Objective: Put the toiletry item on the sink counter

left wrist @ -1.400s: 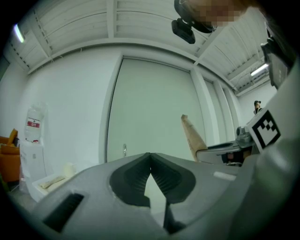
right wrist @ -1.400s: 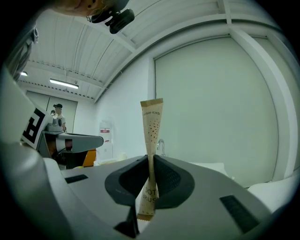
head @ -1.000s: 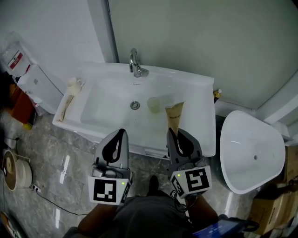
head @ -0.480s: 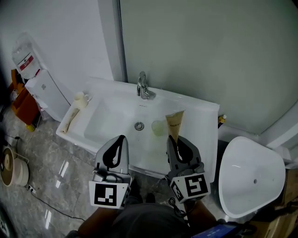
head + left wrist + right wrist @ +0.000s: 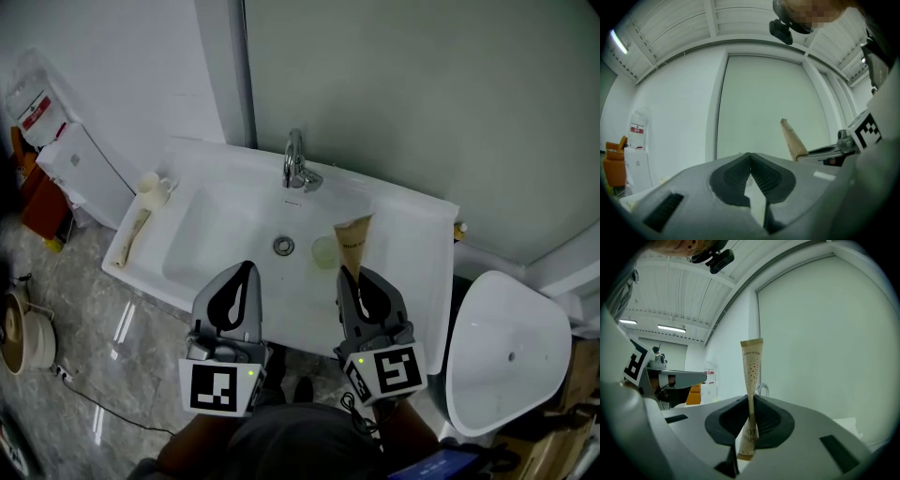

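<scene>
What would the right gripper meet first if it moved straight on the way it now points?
Probably the faucet, which sits just past the packet the right gripper holds; depth is unclear, so it might reach the green panel.

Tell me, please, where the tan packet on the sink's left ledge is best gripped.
Probably mid-length, from above: the tan packet lies flat along the ledge, so the empty left tongs should close across its narrow width.
</scene>
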Demonstrator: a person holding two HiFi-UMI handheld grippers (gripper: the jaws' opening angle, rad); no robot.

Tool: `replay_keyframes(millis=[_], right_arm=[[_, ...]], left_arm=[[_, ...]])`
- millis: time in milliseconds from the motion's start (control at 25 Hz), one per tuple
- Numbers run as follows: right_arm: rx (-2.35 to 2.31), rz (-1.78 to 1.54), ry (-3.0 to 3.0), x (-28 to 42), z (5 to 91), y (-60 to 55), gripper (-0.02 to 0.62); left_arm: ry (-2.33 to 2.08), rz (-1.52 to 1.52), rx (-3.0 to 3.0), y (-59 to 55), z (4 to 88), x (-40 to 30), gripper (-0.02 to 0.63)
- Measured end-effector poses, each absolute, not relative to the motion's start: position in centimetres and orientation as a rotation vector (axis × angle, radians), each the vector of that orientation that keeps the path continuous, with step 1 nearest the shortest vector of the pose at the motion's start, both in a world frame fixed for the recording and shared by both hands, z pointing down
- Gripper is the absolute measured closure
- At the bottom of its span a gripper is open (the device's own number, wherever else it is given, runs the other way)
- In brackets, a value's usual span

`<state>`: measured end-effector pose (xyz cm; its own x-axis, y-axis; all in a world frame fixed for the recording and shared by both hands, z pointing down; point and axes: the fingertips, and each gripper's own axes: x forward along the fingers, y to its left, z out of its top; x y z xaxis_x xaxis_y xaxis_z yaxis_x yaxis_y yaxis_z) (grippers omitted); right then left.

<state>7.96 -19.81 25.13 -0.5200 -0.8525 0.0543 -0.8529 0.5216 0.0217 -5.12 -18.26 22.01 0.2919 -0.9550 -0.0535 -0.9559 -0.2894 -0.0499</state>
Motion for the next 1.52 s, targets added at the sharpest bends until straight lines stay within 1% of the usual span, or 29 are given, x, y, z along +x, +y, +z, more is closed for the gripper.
replay_keyframes(millis=[400,600,1040,1520], right_arm=[[1.412,0.154,-2.616,4.8,31.7,-25.1,0.563],[1.352,0.278,-2.554,3.4,35.9,-26.7,0.563],[1.248,0.461,-2.428,2.2,44.2,-29.1,0.563],[1.209,0.574,-2.299,1.8,51.0,-30.9,0.563]], left_arm=[[1.865,-0.067,-2.57,-24.4,27.3,-7.0,0.594],[1.907,-0.119,-2.61,-27.2,30.3,-8.3,0.594],[1.952,-0.165,-2.66,-32.0,35.4,-10.1,0.594],[1.939,-0.213,-2.751,-34.7,40.2,-11.1,0.594]])
